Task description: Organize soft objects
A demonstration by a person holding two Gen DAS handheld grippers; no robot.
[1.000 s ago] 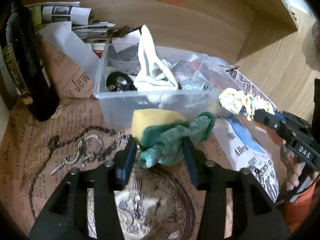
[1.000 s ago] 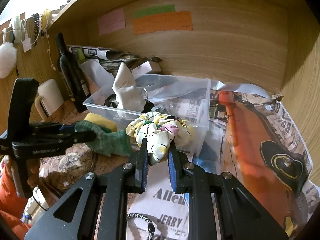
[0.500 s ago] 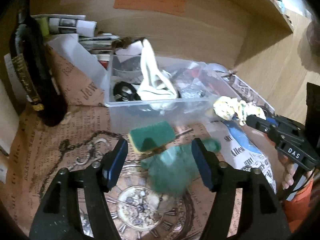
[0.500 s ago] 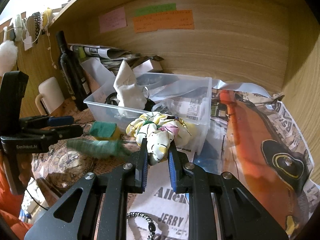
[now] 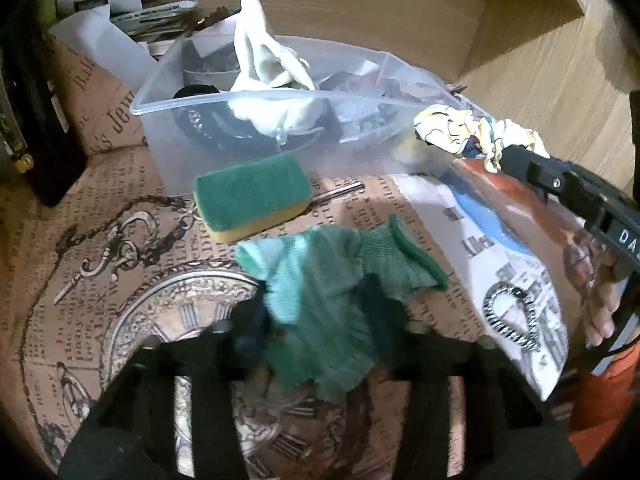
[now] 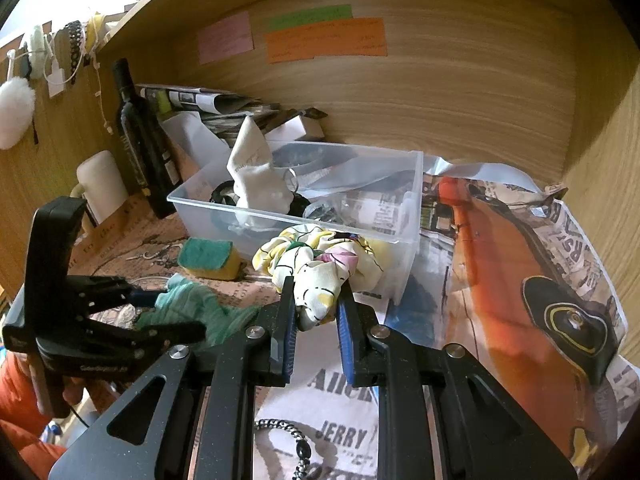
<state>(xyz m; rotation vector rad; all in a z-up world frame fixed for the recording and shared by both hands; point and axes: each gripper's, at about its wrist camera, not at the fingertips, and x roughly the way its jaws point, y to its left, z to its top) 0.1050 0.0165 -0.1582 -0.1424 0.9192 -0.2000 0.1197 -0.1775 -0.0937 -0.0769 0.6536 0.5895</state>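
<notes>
My left gripper (image 5: 316,320) is closed around a crumpled green cloth (image 5: 320,288), seen also in the right wrist view (image 6: 192,308). A green-and-yellow sponge (image 5: 252,200) lies on the paper just in front of a clear plastic bin (image 5: 224,98), free of the cloth. A white cloth (image 5: 264,68) stands up inside the bin. My right gripper (image 6: 316,312) is shut on a floral yellow-and-white scrunchie (image 6: 320,268), held beside the bin's front right corner.
A dark bottle (image 6: 140,140) and a white mug (image 6: 100,184) stand left of the bin. Newspapers are stacked behind it. A black-and-white beaded loop (image 5: 508,316) lies on the printed paper. Wooden walls close in at the back and right.
My left gripper let the green cloth drop off the sponge, then came down and closed on the cloth again. The sponge now lies flat, green side up. The right gripper stayed still.
</notes>
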